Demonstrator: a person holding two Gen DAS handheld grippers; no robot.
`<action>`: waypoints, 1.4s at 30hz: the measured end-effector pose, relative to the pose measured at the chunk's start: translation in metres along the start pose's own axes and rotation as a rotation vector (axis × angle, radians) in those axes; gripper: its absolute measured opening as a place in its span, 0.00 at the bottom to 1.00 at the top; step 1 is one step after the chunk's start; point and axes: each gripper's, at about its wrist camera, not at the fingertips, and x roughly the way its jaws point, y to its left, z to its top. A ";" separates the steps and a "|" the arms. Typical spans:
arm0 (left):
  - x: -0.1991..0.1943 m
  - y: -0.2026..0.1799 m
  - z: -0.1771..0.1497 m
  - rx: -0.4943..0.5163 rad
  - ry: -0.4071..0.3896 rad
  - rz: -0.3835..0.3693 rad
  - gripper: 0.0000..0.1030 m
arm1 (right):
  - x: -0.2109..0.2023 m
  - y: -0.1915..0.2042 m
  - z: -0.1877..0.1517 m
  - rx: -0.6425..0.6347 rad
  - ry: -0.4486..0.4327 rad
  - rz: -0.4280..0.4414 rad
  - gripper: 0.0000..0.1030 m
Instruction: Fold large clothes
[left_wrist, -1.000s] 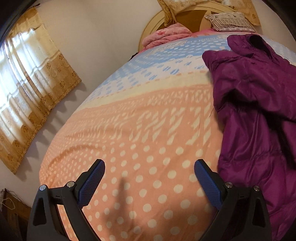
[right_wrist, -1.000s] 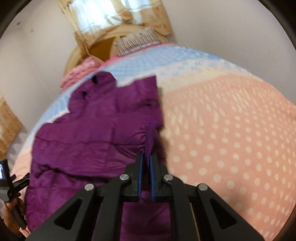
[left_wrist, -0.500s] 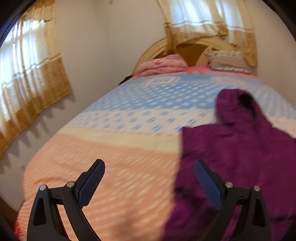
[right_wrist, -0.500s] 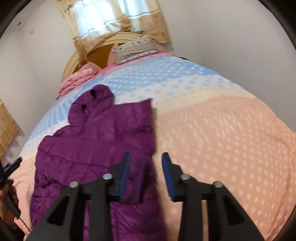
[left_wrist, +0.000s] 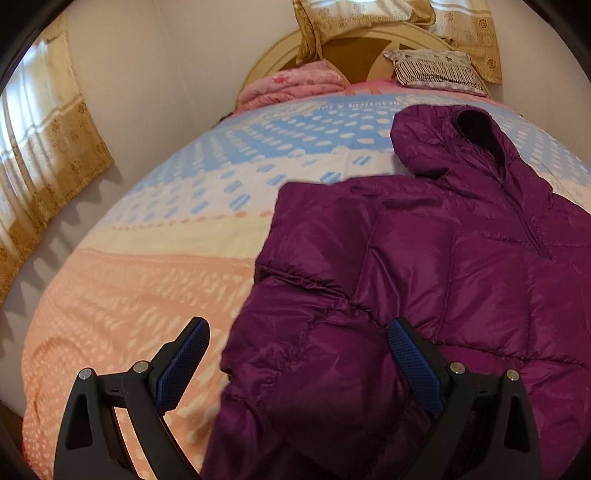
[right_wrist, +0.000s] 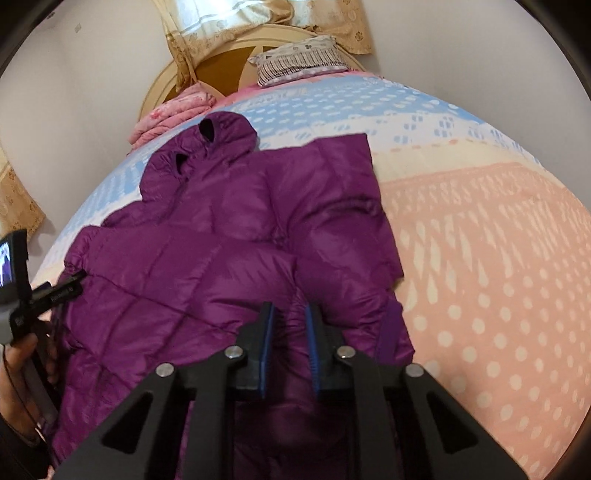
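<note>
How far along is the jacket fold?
Done: both sleeves look folded in over the purple jacket. In hand: the right gripper has just closed its jaws on a fabric pinch at its near end; the left gripper hangs open. Left: hood lies flat, body unfolded lengthwise.

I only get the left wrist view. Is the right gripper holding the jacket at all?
Observer: Yes. The right gripper has just been closing and appears to pinch a raised fold of the purple jacket, near its right edge.
Operator: How close is my left gripper to the jacket's edge?
Observer: From the right wrist view, its tip sits at the jacket's left edge, just below a gathered cuff. I cannot tell whether it touches.
Operator: Anything lying past the jacket's right side?
Observer: Only the dotted pink bedspread shows there.
</note>
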 end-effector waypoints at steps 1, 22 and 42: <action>0.003 0.001 -0.001 -0.006 0.014 -0.009 0.95 | 0.001 -0.001 -0.001 0.000 0.001 0.001 0.15; -0.026 0.031 0.068 -0.191 -0.085 -0.176 0.95 | -0.030 0.004 0.091 0.006 -0.115 -0.076 0.21; 0.081 -0.011 0.063 -0.146 0.129 -0.096 0.97 | 0.081 -0.012 0.089 0.103 0.000 -0.131 0.19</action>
